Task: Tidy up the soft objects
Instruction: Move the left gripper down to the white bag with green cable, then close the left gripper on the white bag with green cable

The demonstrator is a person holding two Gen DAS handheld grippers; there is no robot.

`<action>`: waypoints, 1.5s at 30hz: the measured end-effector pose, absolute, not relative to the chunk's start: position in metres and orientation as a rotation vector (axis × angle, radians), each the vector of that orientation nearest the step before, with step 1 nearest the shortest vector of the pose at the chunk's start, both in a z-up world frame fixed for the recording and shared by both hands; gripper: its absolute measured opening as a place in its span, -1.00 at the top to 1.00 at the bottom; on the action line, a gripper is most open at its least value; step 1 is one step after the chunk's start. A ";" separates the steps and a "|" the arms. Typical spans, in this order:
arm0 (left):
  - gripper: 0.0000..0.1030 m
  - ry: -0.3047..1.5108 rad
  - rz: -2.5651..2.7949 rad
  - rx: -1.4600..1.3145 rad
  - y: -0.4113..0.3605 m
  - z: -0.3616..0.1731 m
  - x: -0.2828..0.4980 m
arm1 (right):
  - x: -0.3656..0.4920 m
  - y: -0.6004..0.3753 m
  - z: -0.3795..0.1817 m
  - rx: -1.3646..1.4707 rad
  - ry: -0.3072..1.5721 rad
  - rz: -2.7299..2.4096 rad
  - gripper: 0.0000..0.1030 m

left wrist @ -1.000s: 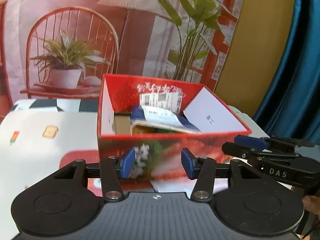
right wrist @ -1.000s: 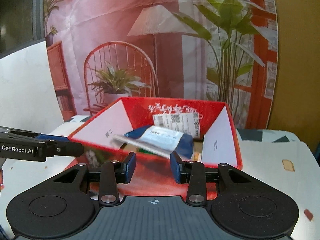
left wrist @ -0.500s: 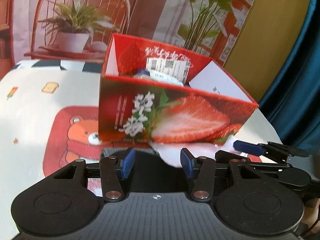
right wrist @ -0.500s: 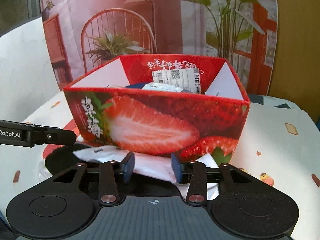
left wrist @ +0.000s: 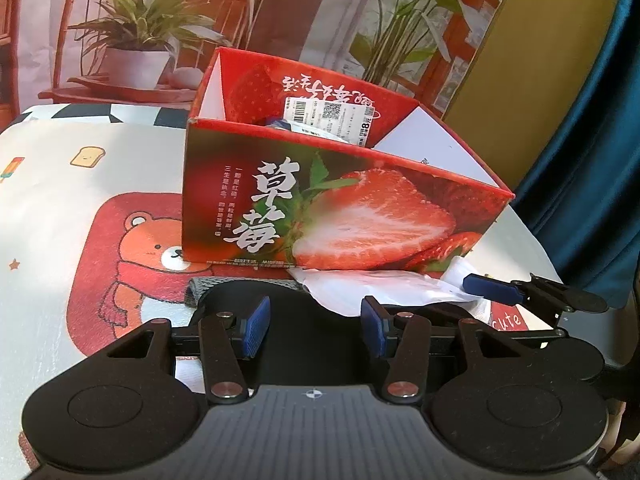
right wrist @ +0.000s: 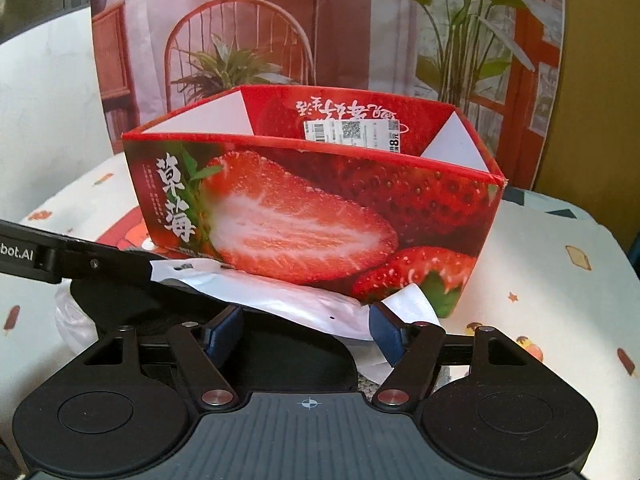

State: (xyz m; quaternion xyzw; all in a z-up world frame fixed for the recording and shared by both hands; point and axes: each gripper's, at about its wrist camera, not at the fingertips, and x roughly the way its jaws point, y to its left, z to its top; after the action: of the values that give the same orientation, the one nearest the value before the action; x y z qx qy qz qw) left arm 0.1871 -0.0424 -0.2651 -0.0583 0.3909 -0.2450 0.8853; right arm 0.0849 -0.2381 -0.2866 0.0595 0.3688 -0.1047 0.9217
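A red strawberry-print box (left wrist: 340, 216) stands on the table and also fills the right wrist view (right wrist: 312, 216). A blue-and-white packet (left wrist: 320, 128) peeks over its rim. In front of the box lie a flat white packet (left wrist: 380, 288) (right wrist: 280, 300), a black soft item (left wrist: 312, 332) (right wrist: 280, 344) and a grey cloth edge (left wrist: 200, 286). My left gripper (left wrist: 314, 330) is open and low over the black item. My right gripper (right wrist: 306, 334) is open, low over the black item and the white packet's edge.
The table cover (left wrist: 60, 208) is white with a red bear print. A printed backdrop (right wrist: 280, 20) of a chair and plants hangs behind. A blue curtain (left wrist: 592, 160) hangs at the right. A white plastic bag (right wrist: 74, 320) lies at the left.
Both grippers have dropped from above the box rim to table height in front of the box. The right gripper's jaws have opened wider.
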 end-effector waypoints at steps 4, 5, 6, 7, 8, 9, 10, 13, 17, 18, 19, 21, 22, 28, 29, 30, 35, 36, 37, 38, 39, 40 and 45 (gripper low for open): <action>-0.01 0.800 -0.510 -0.113 -0.044 -0.264 0.188 | 0.089 -0.240 -0.288 0.112 0.757 -0.217 -0.28; -0.01 0.794 -0.513 -0.108 -0.045 -0.263 0.189 | 0.091 -0.241 -0.288 0.110 0.757 -0.219 -0.27; -0.01 0.788 -0.516 -0.103 -0.046 -0.263 0.190 | 0.092 -0.242 -0.289 0.111 0.756 -0.221 -0.23; -0.02 0.779 -0.522 -0.099 -0.046 -0.262 0.190 | 0.095 -0.245 -0.288 0.117 0.757 -0.222 -0.19; -0.02 0.769 -0.529 -0.095 -0.047 -0.261 0.191 | 0.097 -0.248 -0.289 0.126 0.757 -0.223 -0.18; -0.02 0.757 -0.535 -0.089 -0.048 -0.260 0.193 | 0.099 -0.251 -0.288 0.138 0.754 -0.226 -0.16; -0.02 0.745 -0.540 -0.082 -0.049 -0.258 0.195 | 0.100 -0.254 -0.287 0.147 0.750 -0.228 -0.15; -0.02 0.722 -0.555 -0.057 -0.053 -0.255 0.203 | 0.104 -0.261 -0.285 0.169 0.739 -0.233 -0.11; -0.03 0.713 -0.580 -0.009 -0.064 -0.258 0.214 | 0.107 -0.270 -0.287 0.215 0.732 -0.238 -0.09; -0.03 0.716 -0.589 0.000 -0.066 -0.259 0.216 | 0.107 -0.272 -0.288 0.227 0.733 -0.238 -0.09; -0.04 0.720 -0.595 0.006 -0.068 -0.261 0.218 | 0.107 -0.274 -0.289 0.239 0.733 -0.238 -0.09; -0.03 0.727 -0.607 0.014 -0.072 -0.263 0.222 | 0.108 -0.276 -0.291 0.249 0.733 -0.235 -0.09; -0.03 0.732 -0.611 0.022 -0.074 -0.265 0.223 | 0.108 -0.276 -0.292 0.248 0.733 -0.231 -0.09; -0.02 0.756 -0.650 0.038 -0.079 -0.275 0.231 | 0.113 -0.276 -0.296 0.228 0.742 -0.199 -0.06; 0.01 0.758 -0.657 0.039 -0.079 -0.276 0.232 | 0.114 -0.275 -0.297 0.221 0.743 -0.194 -0.06; 0.04 0.760 -0.663 0.040 -0.079 -0.277 0.234 | 0.114 -0.274 -0.297 0.213 0.745 -0.191 -0.06; 0.20 0.754 -0.681 0.058 -0.083 -0.278 0.236 | 0.118 -0.272 -0.298 0.202 0.747 -0.172 0.02; 0.22 0.754 -0.684 0.060 -0.083 -0.278 0.237 | 0.120 -0.272 -0.299 0.197 0.750 -0.168 0.09; 0.28 0.754 -0.682 0.060 -0.082 -0.278 0.237 | 0.120 -0.271 -0.299 0.190 0.752 -0.166 0.13; 0.35 0.755 -0.680 0.058 -0.082 -0.278 0.237 | 0.121 -0.270 -0.299 0.184 0.753 -0.165 0.16; 0.39 0.758 -0.677 0.054 -0.081 -0.277 0.238 | 0.122 -0.269 -0.299 0.178 0.755 -0.170 0.23; 0.46 0.761 -0.674 0.052 -0.080 -0.277 0.239 | 0.122 -0.269 -0.299 0.172 0.756 -0.178 0.34; 0.49 0.744 -0.663 0.033 -0.075 -0.272 0.236 | 0.119 -0.266 -0.297 0.158 0.753 -0.191 0.75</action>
State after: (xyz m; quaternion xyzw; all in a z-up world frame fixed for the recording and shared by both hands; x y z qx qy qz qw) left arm 0.2356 -0.0750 -0.2723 0.0156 0.3569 -0.3182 0.8782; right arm 0.1185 -0.2658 -0.2972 0.0771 0.3666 -0.0932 0.9225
